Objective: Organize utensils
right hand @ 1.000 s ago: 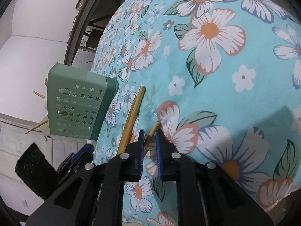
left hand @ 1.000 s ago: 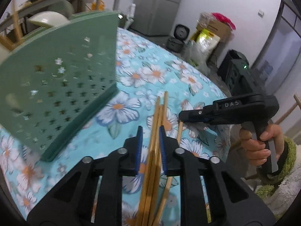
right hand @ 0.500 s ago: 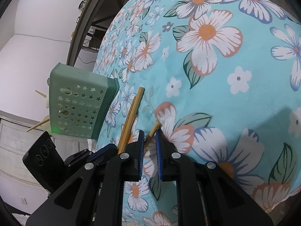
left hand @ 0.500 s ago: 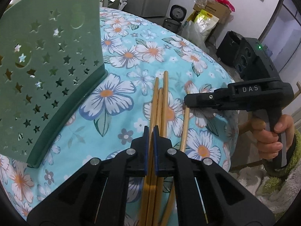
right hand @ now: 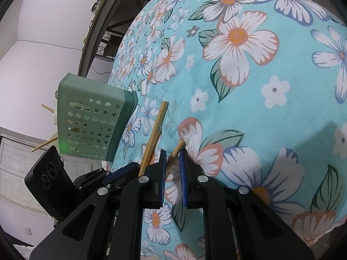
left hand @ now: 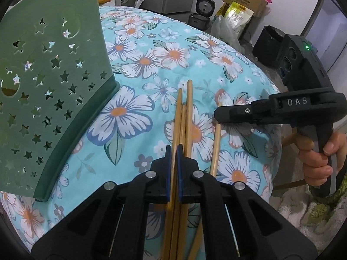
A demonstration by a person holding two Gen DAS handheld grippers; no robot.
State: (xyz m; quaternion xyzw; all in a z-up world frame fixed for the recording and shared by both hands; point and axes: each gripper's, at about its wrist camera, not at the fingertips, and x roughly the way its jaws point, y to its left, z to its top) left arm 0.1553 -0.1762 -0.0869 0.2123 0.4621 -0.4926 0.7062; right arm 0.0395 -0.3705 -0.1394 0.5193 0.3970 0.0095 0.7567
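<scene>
Several wooden chopsticks (left hand: 184, 117) lie in a bundle on the floral tablecloth. My left gripper (left hand: 173, 151) is shut on one chopstick (left hand: 178, 108) at the bundle's left side. A separate chopstick (left hand: 216, 138) lies to the right; my right gripper (right hand: 173, 151) has its jaws narrowly apart around that chopstick's (right hand: 176, 149) tip. The right gripper also shows in the left wrist view (left hand: 219, 113). A green utensil holder with star-shaped holes (left hand: 49, 91) stands at the left; in the right wrist view the holder (right hand: 93, 121) appears at the left.
The table (left hand: 151, 60) is round with a turquoise flower cloth; its edge falls off at the right. Beyond it stand a rice cooker (left hand: 203, 6), bags and boxes (left hand: 240, 15) and a black speaker (left hand: 271, 41). Chopsticks (right hand: 44, 145) stick out behind the holder.
My left gripper has closed from wide open onto one chopstick of the bundle and moved closer to the table. The right gripper has stayed at the single chopstick's tip.
</scene>
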